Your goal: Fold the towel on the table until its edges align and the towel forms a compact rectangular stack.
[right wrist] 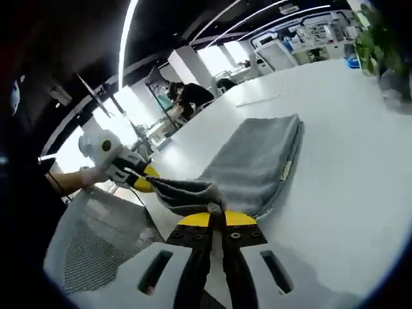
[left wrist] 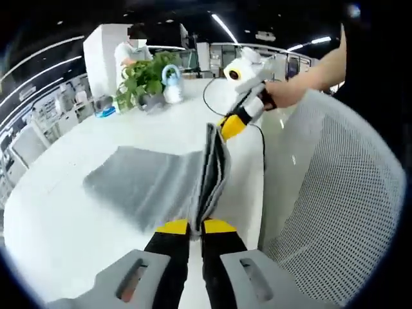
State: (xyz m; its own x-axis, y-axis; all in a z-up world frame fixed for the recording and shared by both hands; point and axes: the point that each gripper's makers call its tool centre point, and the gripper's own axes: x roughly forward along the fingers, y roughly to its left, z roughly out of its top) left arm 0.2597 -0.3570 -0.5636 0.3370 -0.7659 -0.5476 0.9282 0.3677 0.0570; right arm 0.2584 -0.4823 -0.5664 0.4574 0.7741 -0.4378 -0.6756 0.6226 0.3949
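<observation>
There is 1 grey towel (left wrist: pixel 151 183) on 1 white table (left wrist: pixel 58 225). 2 grippers pinch it: left (left wrist: pixel 195 226), right (right wrist: pixel 217 219). 1 potted plant (left wrist: pixel 145 78) and 1 mesh chair (left wrist: pixel 341 193) stand near.

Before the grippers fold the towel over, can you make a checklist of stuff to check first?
1. Left gripper pinching a towel corner: ok, jaws closed on the cloth.
2. Right gripper pinching the other corner: ok, grey cloth bunched between its yellow tips.
3. Edge between the two grippers lifted off the table: ok, it hangs raised between them.
4. Far part of the towel lying flat: ok, it looks smooth in the right gripper view.
5. Space ahead on the table: ok, the plant and white cable sit beyond the towel.
6. Edges lined up: cannot tell yet.
</observation>
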